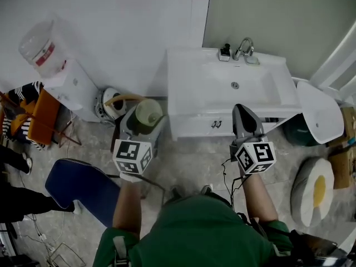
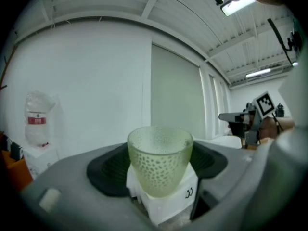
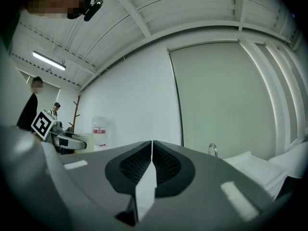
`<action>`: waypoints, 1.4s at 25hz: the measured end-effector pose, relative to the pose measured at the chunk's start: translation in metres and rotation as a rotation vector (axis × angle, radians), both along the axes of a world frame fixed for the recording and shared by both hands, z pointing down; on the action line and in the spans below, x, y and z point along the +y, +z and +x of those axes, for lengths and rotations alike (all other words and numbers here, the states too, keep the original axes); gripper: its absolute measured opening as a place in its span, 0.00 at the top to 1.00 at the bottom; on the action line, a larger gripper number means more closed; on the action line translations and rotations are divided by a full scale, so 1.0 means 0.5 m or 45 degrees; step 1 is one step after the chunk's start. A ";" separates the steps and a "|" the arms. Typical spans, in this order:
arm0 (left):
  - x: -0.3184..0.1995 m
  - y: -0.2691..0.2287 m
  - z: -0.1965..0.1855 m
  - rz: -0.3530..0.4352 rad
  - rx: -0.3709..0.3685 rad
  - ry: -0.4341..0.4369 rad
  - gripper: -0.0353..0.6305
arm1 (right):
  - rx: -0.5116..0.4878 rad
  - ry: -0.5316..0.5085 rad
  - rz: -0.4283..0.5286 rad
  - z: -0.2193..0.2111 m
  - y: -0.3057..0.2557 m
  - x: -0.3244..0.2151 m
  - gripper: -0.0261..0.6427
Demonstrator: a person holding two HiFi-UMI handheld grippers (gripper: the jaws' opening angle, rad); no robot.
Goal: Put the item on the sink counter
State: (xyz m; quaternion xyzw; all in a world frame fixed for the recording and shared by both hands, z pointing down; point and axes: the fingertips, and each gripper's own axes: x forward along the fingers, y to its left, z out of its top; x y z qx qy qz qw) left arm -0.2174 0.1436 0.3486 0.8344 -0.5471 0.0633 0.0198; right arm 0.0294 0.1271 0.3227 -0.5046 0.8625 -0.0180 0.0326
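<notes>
1. Sitting upright, the cup is clamped between the jaws of the left gripper, held in the air just off the left end of the tabletop.
2. From the cup, the tabletop's bare left part lies ahead and to the right, so the left arm is the nearer.
3. The right gripper, jaws together and empty, hovers at the tabletop's front edge.

I find no words or numbers I can read. The red label on the water bottle is too blurred, and the marker cubes show only black-and-white squares.
</notes>
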 end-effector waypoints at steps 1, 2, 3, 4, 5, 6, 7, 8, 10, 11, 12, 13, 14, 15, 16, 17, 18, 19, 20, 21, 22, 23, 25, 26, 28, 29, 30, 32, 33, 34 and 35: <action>-0.001 -0.002 -0.008 0.003 0.004 0.010 0.38 | 0.002 0.011 0.001 -0.006 -0.002 0.003 0.95; -0.002 -0.004 -0.014 0.005 0.008 0.019 0.38 | 0.003 0.023 0.001 -0.011 -0.003 0.006 0.95; -0.002 -0.006 -0.020 0.008 0.011 0.029 0.38 | 0.004 0.035 0.001 -0.016 -0.004 0.009 0.95; -0.002 -0.007 -0.026 0.011 0.015 0.038 0.38 | 0.006 0.047 0.000 -0.019 -0.005 0.013 0.95; -0.001 -0.007 -0.030 0.013 0.018 0.047 0.38 | 0.009 0.058 -0.001 -0.022 -0.004 0.016 0.95; 0.000 -0.004 -0.034 0.013 0.021 0.055 0.38 | 0.014 0.068 -0.003 -0.025 -0.001 0.019 0.95; 0.002 -0.001 -0.038 0.012 0.025 0.063 0.38 | 0.018 0.077 -0.007 -0.027 0.002 0.022 0.95; 0.003 0.003 -0.042 0.009 0.028 0.068 0.38 | 0.022 0.083 -0.011 -0.030 0.005 0.025 0.95; 0.007 0.011 -0.048 0.005 0.036 0.074 0.38 | 0.033 0.088 -0.019 -0.037 0.011 0.030 0.95; 0.008 0.013 -0.051 0.003 0.039 0.077 0.38 | 0.038 0.088 -0.021 -0.042 0.012 0.031 0.95; 0.007 0.014 -0.054 0.001 0.042 0.079 0.38 | 0.043 0.087 -0.022 -0.046 0.011 0.030 0.95; 0.005 0.015 -0.056 -0.001 0.043 0.080 0.38 | 0.047 0.085 -0.022 -0.051 0.010 0.028 0.95; 0.002 0.016 -0.057 -0.003 0.045 0.082 0.38 | 0.049 0.082 -0.023 -0.055 0.010 0.026 0.95; -0.001 0.017 -0.057 -0.005 0.046 0.083 0.38 | 0.050 0.080 -0.025 -0.057 0.012 0.022 0.95; -0.005 0.018 -0.056 -0.007 0.047 0.083 0.38 | 0.049 0.077 -0.028 -0.057 0.014 0.018 0.95; -0.009 0.020 -0.054 -0.008 0.047 0.083 0.38 | 0.048 0.073 -0.031 -0.057 0.017 0.012 0.95; -0.014 0.021 -0.051 -0.009 0.046 0.081 0.38 | 0.046 0.067 -0.034 -0.056 0.021 0.006 0.95; -0.020 0.022 -0.046 -0.011 0.045 0.078 0.38 | 0.045 0.060 -0.038 -0.054 0.025 -0.001 0.95; -0.025 0.023 -0.042 -0.012 0.044 0.074 0.38 | 0.043 0.051 -0.041 -0.051 0.029 -0.008 0.95; -0.031 0.024 -0.036 -0.013 0.043 0.068 0.38 | 0.041 0.040 -0.043 -0.048 0.032 -0.016 0.95; -0.037 0.024 -0.030 -0.013 0.040 0.061 0.38 | 0.038 0.028 -0.044 -0.045 0.035 -0.026 0.95; -0.044 0.024 -0.024 -0.014 0.035 0.052 0.38 | 0.034 0.015 -0.044 -0.041 0.037 -0.036 0.95; -0.062 0.024 -0.011 -0.015 0.024 0.028 0.38 | 0.024 -0.014 -0.041 -0.031 0.039 -0.062 0.95; -0.073 0.022 -0.004 -0.015 0.023 0.015 0.38 | 0.017 -0.028 -0.039 -0.025 0.039 -0.078 0.95; -0.099 0.016 0.012 -0.016 0.036 -0.011 0.38 | -0.001 -0.058 -0.034 -0.010 0.036 -0.113 0.95; -0.113 0.012 0.022 -0.015 0.046 -0.026 0.38 | -0.011 -0.074 -0.032 -0.002 0.035 -0.133 0.95; -0.127 0.007 0.031 -0.013 0.049 -0.042 0.38 | -0.022 -0.092 -0.031 0.007 0.034 -0.152 0.95; -0.156 0.002 0.053 -0.013 0.035 -0.079 0.38 | -0.043 -0.131 -0.034 0.026 0.036 -0.192 0.95; -0.172 0.000 0.066 -0.016 0.025 -0.097 0.38 | -0.052 -0.149 -0.039 0.037 0.037 -0.211 0.95; -0.186 -0.001 0.080 -0.021 0.019 -0.113 0.38 | -0.059 -0.165 -0.043 0.050 0.039 -0.230 0.95; -0.200 -0.003 0.094 -0.024 0.016 -0.126 0.38 | -0.065 -0.180 -0.045 0.063 0.039 -0.249 0.95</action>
